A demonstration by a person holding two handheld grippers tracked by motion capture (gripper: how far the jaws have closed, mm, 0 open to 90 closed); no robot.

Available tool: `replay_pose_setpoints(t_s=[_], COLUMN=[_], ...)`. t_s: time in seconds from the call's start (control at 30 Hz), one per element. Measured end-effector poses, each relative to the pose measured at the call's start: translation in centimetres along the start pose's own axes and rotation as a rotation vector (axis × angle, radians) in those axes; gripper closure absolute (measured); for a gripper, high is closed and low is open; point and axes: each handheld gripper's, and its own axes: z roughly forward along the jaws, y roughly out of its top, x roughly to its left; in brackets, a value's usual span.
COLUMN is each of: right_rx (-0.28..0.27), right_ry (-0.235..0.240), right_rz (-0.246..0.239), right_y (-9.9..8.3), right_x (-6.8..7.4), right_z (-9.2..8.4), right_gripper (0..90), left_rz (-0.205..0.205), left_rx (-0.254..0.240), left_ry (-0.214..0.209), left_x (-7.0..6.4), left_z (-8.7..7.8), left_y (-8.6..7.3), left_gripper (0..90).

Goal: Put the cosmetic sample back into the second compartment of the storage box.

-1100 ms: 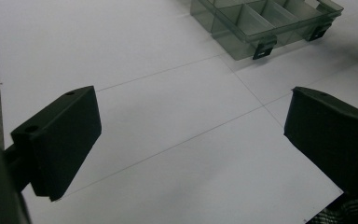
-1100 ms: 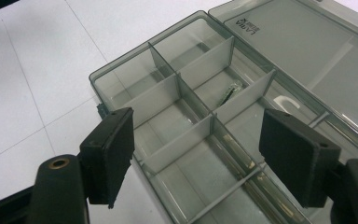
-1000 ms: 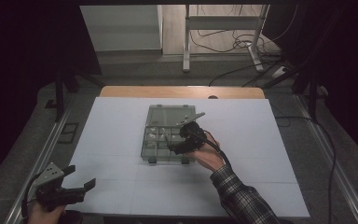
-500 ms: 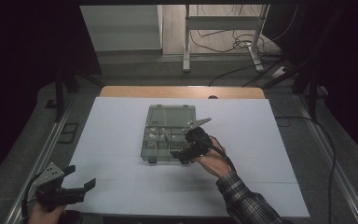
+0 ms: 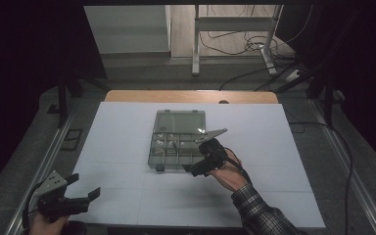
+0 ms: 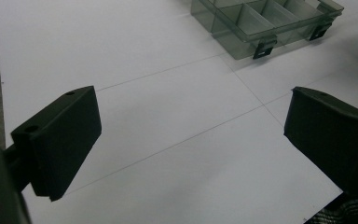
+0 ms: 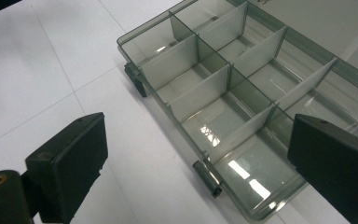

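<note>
A clear grey plastic organiser box (image 5: 176, 147) lies open in the middle of the white table, its lid (image 5: 181, 121) flat behind it. Its dividers and two dark front latches show close up in the right gripper view (image 7: 214, 107), and its near corner in the left gripper view (image 6: 261, 23). My right gripper (image 5: 196, 169) hovers at the box's front right corner, jaws open, nothing between them (image 7: 196, 158). My left gripper (image 5: 85, 191) rests near the table's front left corner, open and empty (image 6: 191, 135).
The white sheet (image 5: 127, 196) covers the table, with a wooden strip (image 5: 191, 96) at its far edge. Metal rails (image 5: 39, 171) run along both sides. Cables and a stand (image 5: 235, 44) lie on the floor beyond.
My right gripper has drawn back toward me, from over the box's right compartments to its front right corner. The left gripper has stayed put.
</note>
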Motion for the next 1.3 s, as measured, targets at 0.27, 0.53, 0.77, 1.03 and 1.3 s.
replay_pose_setpoints(t_s=[0.27, 0.53, 0.77, 1.03, 1.3], right_rx=[-0.006, -0.005, -0.033, -0.044, -0.009], right_ry=[-0.003, -0.011, -0.044, -0.046, -0.059], right_rz=[0.008, -0.015, -0.064, -0.054, -0.052], right_y=[-0.5, -1.1, -1.7, -2.7, -3.8], right_x=[0.0, 0.0, 0.3, -0.1, -0.2], right_z=[-1.0, -2.1, -3.4, -4.2, -4.4], right_gripper=[2.3, 1.2, 2.6, 2.9, 0.5], left_rz=[-0.001, 0.001, 0.001, 0.002, 0.002], left_rx=[0.001, 0.001, 0.001, 0.003, 0.003], left_ry=[0.003, 0.005, 0.006, 0.007, 0.007], left_x=[0.0, -0.1, -0.1, -0.1, -0.1], left_z=[-0.1, -0.1, -0.1, -0.1, -0.1], left_y=[-0.1, -0.1, -0.1, -0.1, -0.1], left_gripper=[4.4, 4.4, 4.4, 4.4, 4.4])
